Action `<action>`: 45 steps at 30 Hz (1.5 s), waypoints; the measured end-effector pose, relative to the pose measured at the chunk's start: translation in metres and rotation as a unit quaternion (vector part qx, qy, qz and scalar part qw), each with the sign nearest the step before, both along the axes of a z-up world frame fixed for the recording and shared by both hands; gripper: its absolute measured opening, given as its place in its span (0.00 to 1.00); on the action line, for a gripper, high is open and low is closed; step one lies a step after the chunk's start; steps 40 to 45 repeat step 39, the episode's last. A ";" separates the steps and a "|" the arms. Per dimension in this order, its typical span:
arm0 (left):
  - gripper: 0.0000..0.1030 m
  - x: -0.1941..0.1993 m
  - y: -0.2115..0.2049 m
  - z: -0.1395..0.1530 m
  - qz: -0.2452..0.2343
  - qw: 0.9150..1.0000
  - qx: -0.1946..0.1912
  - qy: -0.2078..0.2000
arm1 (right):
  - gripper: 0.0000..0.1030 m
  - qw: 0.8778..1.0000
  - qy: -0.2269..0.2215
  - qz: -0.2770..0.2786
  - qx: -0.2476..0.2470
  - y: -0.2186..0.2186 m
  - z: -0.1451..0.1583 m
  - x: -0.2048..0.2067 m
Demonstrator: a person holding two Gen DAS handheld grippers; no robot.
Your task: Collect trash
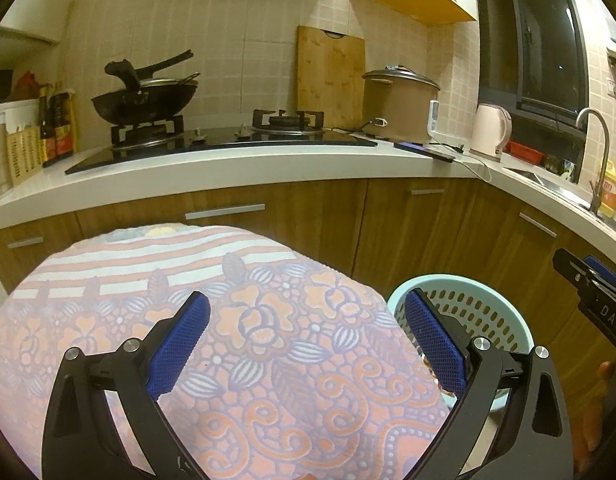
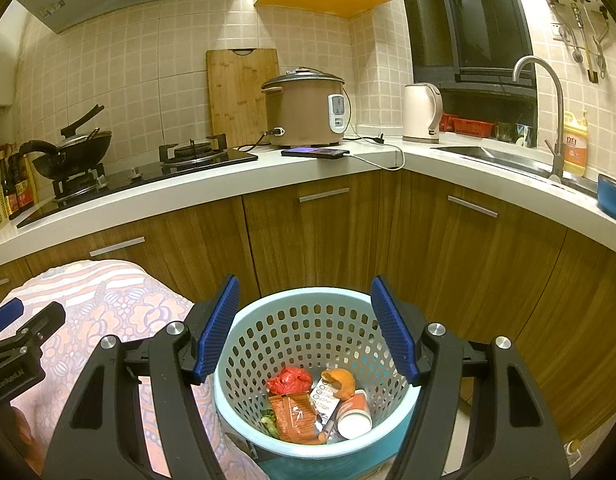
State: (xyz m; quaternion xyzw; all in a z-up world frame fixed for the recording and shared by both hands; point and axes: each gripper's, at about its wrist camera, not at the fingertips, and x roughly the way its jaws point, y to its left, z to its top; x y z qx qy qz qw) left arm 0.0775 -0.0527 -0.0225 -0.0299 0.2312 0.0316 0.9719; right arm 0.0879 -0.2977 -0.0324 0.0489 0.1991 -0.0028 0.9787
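A light blue perforated waste basket (image 2: 308, 332) stands on the floor by the cabinets. Inside it lie a red crumpled wrapper (image 2: 289, 380), an orange snack packet (image 2: 294, 416), a paper cup (image 2: 354, 416) on its side and an orange peel (image 2: 340, 384). My right gripper (image 2: 306, 328) hovers over the basket, open, nothing between its blue pads. My left gripper (image 1: 308, 344) is open above a table covered by a pink floral cloth (image 1: 268, 340), holding nothing. The basket (image 1: 468, 304) shows to its right, partly hidden by a finger.
Brown cabinets (image 2: 328, 236) run behind the basket under a white counter (image 2: 228, 192). On it stand a gas hob with a wok (image 2: 74, 148), a rice cooker (image 2: 304, 108), a phone (image 2: 314, 153), a kettle (image 2: 422, 112) and a sink with tap (image 2: 544, 120).
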 end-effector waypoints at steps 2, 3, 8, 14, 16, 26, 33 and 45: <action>0.92 0.000 0.000 0.000 0.002 1.000 0.003 -0.001 | 0.62 1.000 0.001 0.000 0.001 0.000 -0.001 0.000; 0.92 0.000 -0.001 0.000 0.004 1.000 0.005 -0.001 | 0.62 1.000 0.001 0.000 0.001 -0.001 -0.001 0.000; 0.92 0.000 -0.001 0.000 0.007 1.000 0.009 -0.001 | 0.62 1.000 0.003 0.001 0.002 -0.001 -0.002 0.001; 0.92 0.000 -0.002 0.000 0.010 1.000 0.014 -0.002 | 0.62 1.000 0.003 -0.001 0.001 -0.001 -0.003 0.001; 0.93 0.000 -0.001 0.001 0.013 1.000 0.015 -0.005 | 0.62 1.000 0.005 -0.001 0.003 -0.002 -0.004 0.002; 0.93 -0.005 -0.005 0.003 0.015 0.999 0.035 -0.020 | 0.62 1.000 0.006 -0.002 0.004 -0.002 -0.005 0.002; 0.93 -0.001 -0.006 0.001 0.009 0.999 0.037 -0.010 | 0.62 1.000 0.005 -0.002 0.003 -0.002 -0.006 0.002; 0.93 -0.001 -0.002 0.002 0.016 0.999 0.029 -0.012 | 0.62 1.000 0.004 -0.002 0.002 -0.001 -0.006 0.002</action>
